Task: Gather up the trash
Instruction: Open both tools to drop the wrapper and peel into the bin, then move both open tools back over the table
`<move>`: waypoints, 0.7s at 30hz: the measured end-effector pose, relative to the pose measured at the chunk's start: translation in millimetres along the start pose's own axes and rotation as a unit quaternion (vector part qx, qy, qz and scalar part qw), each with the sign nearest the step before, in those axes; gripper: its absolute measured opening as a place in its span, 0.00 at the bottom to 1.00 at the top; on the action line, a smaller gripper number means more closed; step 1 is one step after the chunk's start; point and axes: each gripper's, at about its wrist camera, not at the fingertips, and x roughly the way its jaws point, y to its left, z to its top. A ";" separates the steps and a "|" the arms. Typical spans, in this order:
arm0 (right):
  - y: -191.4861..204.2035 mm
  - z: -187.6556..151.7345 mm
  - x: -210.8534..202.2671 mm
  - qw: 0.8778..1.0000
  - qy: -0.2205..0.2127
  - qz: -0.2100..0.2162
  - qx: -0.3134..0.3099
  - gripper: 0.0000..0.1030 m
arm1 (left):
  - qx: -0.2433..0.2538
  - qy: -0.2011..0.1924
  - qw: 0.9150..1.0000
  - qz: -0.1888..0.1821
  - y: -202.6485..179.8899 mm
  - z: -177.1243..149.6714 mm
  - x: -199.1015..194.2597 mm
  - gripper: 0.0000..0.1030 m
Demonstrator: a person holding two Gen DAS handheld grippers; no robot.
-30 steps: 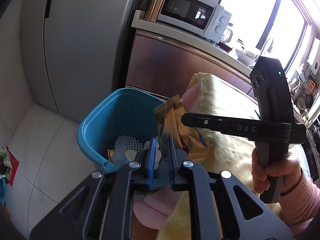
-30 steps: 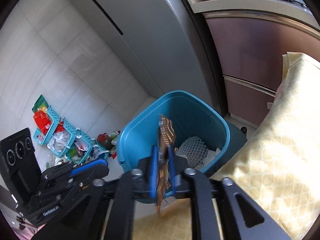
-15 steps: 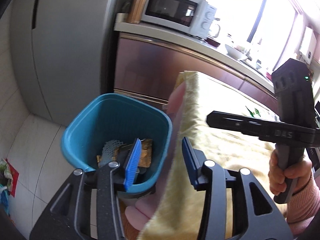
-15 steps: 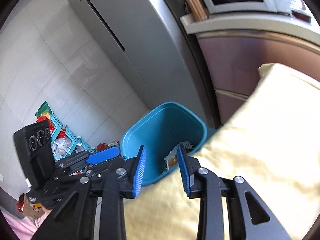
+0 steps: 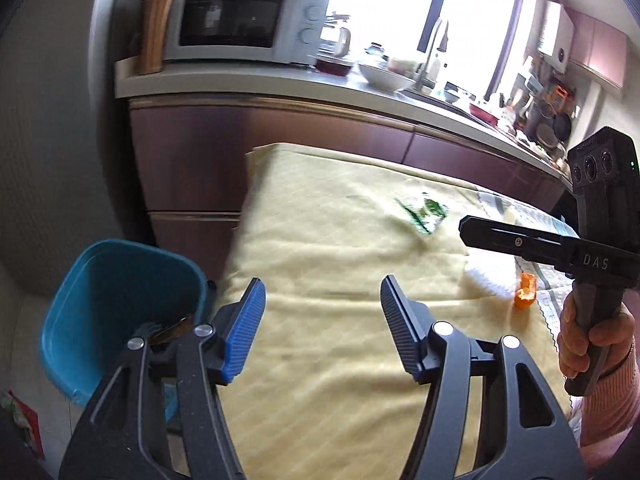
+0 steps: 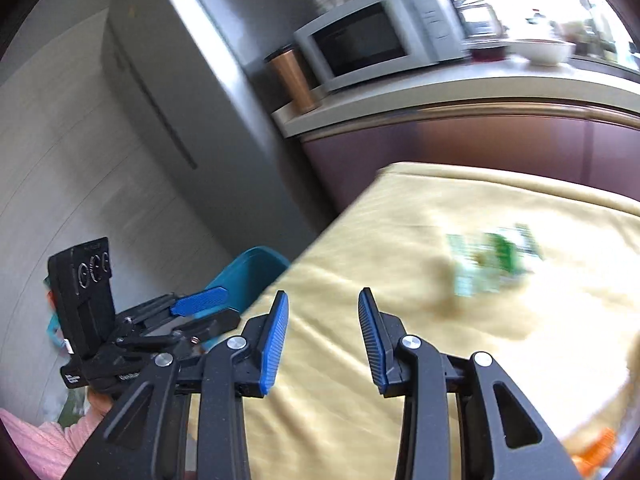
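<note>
A blue trash bin (image 5: 116, 304) stands on the floor left of the table; its rim also shows in the right wrist view (image 6: 248, 276). A green and white wrapper (image 5: 424, 216) lies on the yellow tablecloth (image 5: 340, 248), blurred in the right wrist view (image 6: 492, 260). An orange scrap (image 5: 525, 291) and white crumpled paper (image 5: 488, 276) lie at the right. My left gripper (image 5: 322, 292) is open and empty over the table edge. My right gripper (image 6: 322, 308) is open and empty above the cloth.
A grey fridge (image 6: 168, 92) stands behind the bin. A counter (image 5: 280, 84) with a microwave (image 5: 236, 24), a copper canister and bowls runs along the back. Baskets of clutter sit on the floor at the left.
The brown wrapper left my right gripper and dropped into the bin. Both grippers opened and swung right, from the bin toward the table top.
</note>
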 end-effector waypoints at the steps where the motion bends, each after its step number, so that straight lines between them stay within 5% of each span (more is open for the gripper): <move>1: -8.7 -2.3 -7.2 1.000 -0.006 -0.006 0.009 0.33 | 0.007 0.003 1.000 -0.005 -7.5 3.0 4.4 0.58; 13: -99.9 -34.7 -75.7 0.989 -0.047 -0.098 0.103 0.34 | 0.046 0.061 0.995 -0.062 -85.4 38.7 85.4 0.58; 21: -133.6 -44.2 -81.8 0.984 -0.042 -0.122 0.126 0.51 | 0.011 0.104 0.992 -0.074 -94.4 57.6 138.8 0.58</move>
